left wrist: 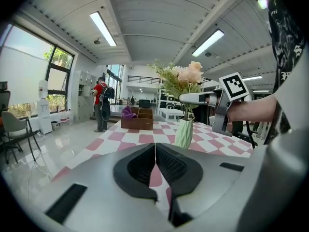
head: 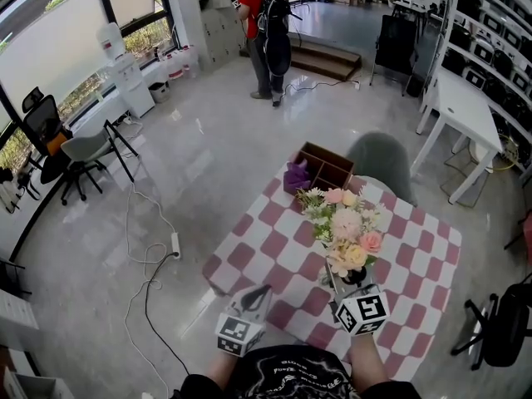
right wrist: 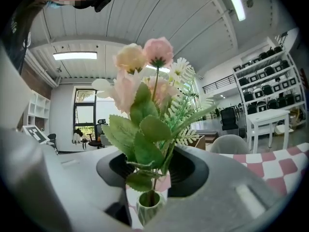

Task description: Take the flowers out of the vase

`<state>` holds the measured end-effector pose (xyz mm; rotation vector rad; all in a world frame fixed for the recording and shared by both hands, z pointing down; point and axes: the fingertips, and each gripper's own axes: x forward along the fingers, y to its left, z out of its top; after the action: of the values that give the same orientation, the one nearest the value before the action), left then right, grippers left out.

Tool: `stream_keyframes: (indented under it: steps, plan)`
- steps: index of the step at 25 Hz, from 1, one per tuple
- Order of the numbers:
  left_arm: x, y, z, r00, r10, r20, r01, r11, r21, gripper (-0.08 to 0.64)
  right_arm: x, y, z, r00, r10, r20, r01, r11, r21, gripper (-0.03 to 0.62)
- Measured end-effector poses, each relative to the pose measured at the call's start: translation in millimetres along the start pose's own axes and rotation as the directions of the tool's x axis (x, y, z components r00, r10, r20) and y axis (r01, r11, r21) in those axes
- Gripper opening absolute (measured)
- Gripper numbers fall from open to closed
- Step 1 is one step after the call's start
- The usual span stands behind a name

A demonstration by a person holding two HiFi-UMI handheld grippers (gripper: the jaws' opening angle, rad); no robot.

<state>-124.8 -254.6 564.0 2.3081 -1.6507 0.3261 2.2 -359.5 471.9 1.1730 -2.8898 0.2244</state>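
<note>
R gripper [head: 349, 279], head view: reaches in at base of flower bunch [head: 347, 227]; jaw tips lost under blooms from above. L gripper [head: 263, 291]: hovers over near edge of checked table [head: 274, 248], well apart from bunch, holds nothing. By count:
- 2 grippers
- 1 bunch w/ several pink, cream & peach blooms (exact no. unclear)
- 1 wooden box [head: 328, 166] at far edge of table w/ 1 purple item [head: 297, 175] inside
- 1 grey chair [head: 382, 160] beyond table
- 1 person [head: 266, 32] standing far off across room

L gripper view: shows own pads together at tips w/ nothing between, only checked cloth visible thru gap lower down. Shows 1 pale green ribbed vase [left wrist: 184, 133] upright on cloth ahead, stems still in it. Also shows R gripper reaching in from right at stem height, just above vase mouth, gripped by 1 hand [left wrist: 244, 111].

R gripper view: shows jaws partway apart, one each side of stems, just above vase mouth. Touches only leaves w/ pads. No visible pinch on stems, gap left both sides. Shows bunch upright & still seated in vase. By count: at least 3 round blooms clear here (1 cream, 2 pink), 1 white daisy-type, 1 fern sprig, several broad green leaves.
</note>
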Motion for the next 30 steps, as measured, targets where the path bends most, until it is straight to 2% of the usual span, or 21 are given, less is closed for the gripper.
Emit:
stream_keyframes:
  steps: [12,17,30]
  plan:
    - [-4.3,5.1,1.7,1.000,0.010,0.008,-0.010,1.000,-0.016,0.012,-6.9,2.5,51.9,0.992,0.007,0.126,-0.006,1.000,-0.003,0.158]
    - [-1.8,0.9,0.6,1.000,-0.016,0.023,0.016,1.000,-0.004,0.012,-11.1,3.9,74.3,0.983,-0.004,0.184,0.003,1.000,0.004,0.137]
    - [-6.0,-1.2,2.5,0.998,-0.049,0.038,0.048,0.999,0.012,0.012,-34.1,15.1,132.5,0.943,-0.016,0.331,0.011,1.000,0.017,0.129]
